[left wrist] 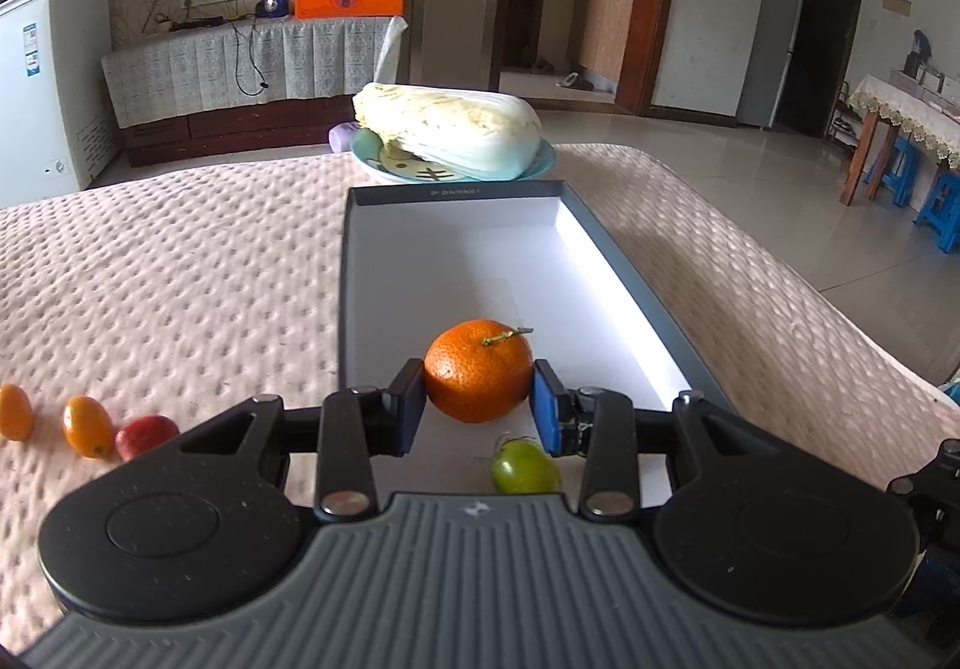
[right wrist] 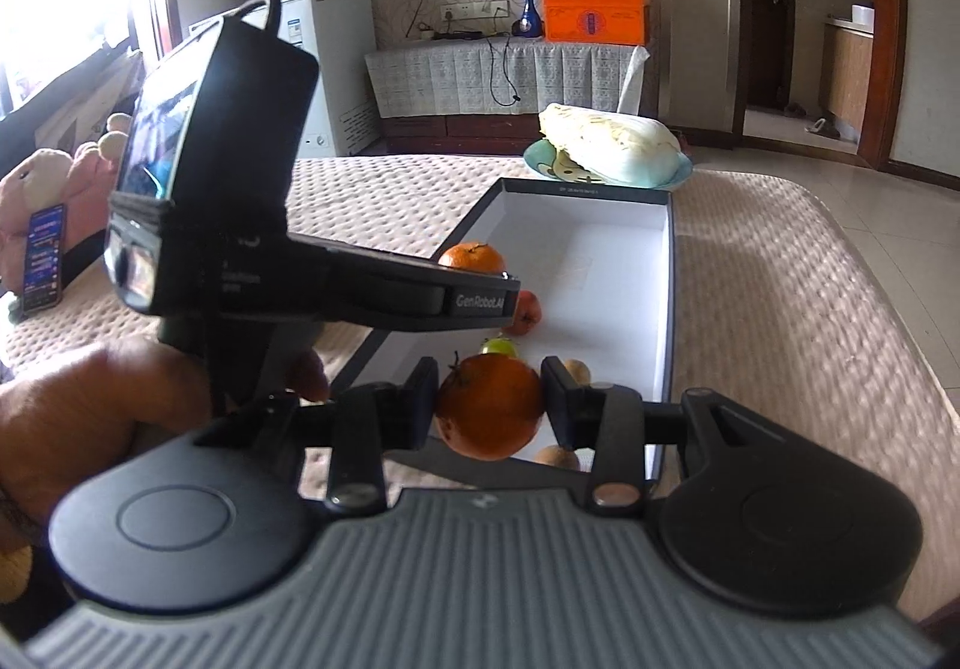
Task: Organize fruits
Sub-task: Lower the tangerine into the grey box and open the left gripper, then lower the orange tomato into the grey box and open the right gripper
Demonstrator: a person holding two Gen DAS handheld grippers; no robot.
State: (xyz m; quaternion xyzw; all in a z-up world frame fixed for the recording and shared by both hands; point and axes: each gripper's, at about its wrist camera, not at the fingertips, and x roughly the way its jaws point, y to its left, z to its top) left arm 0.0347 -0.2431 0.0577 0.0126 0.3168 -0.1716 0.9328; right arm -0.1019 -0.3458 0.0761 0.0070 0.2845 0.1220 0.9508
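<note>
My left gripper (left wrist: 479, 399) is shut on an orange mandarin (left wrist: 478, 378) with a green stem, held over the near end of the shallow white-lined box (left wrist: 624, 273). A green tomato (left wrist: 524, 466) lies in the box just below it. My right gripper (right wrist: 489, 405) is shut on a second orange (right wrist: 489, 406) above the box's near edge (right wrist: 669, 309). In the right wrist view the left gripper's body (right wrist: 384, 297) crosses in front, with its mandarin (right wrist: 471, 256), a red fruit (right wrist: 525, 314), the green tomato (right wrist: 499, 347) and small brown fruits (right wrist: 578, 369) in the box.
Two kumquats (left wrist: 88, 425) and a red fruit (left wrist: 144, 435) lie on the quilted cover (left wrist: 180, 279) left of the box. A cabbage (left wrist: 450, 129) on a blue plate (left wrist: 543, 162) stands beyond the box's far end. A phone (right wrist: 42, 258) and plush toy are at far left.
</note>
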